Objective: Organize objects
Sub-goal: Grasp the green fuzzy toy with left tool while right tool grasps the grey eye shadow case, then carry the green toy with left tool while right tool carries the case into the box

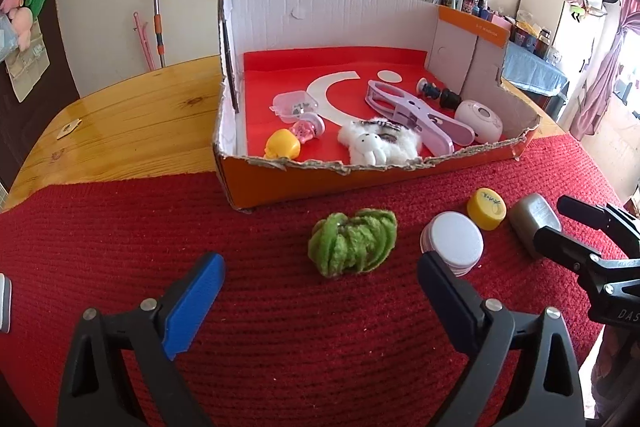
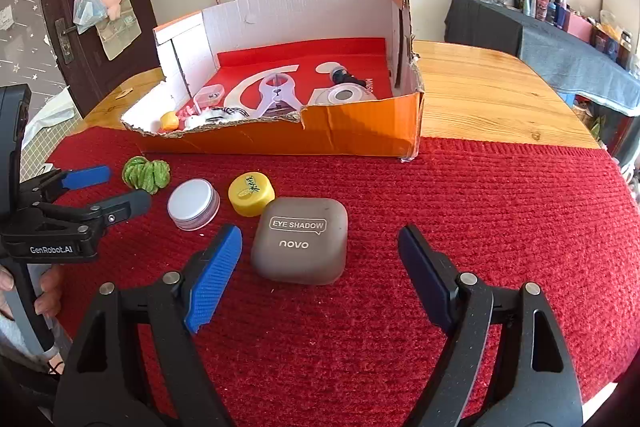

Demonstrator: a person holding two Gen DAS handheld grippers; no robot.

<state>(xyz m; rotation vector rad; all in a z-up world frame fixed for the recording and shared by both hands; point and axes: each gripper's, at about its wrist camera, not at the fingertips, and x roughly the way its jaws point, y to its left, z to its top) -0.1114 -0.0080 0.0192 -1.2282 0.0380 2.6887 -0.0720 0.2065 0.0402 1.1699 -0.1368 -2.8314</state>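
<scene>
On the red knitted mat (image 1: 280, 347) lie a green fuzzy scrunchie (image 1: 354, 245), a white-lidded round tin (image 1: 452, 241), a yellow cap (image 1: 486, 209) and a grey eye shadow case (image 1: 532, 219). My left gripper (image 1: 320, 291) is open, its fingers a little short of the scrunchie; the right fingertip overlaps the tin's near edge. My right gripper (image 2: 320, 275) is open around the eye shadow case (image 2: 302, 239), which lies closer to the blue pad (image 2: 214, 279), untouched. In the right wrist view the left gripper (image 2: 116, 189) stands beside the scrunchie (image 2: 146, 175) and tin (image 2: 193, 203).
An orange cardboard box (image 1: 400, 167) with a torn front rim stands behind the objects. It holds a purple clip (image 1: 412, 111), a white plush (image 1: 376, 143), a yellow toy (image 1: 282, 145) and several small items. Bare wooden table (image 2: 480, 95) flanks the box. A person's hand (image 2: 48, 291) grips the left handle.
</scene>
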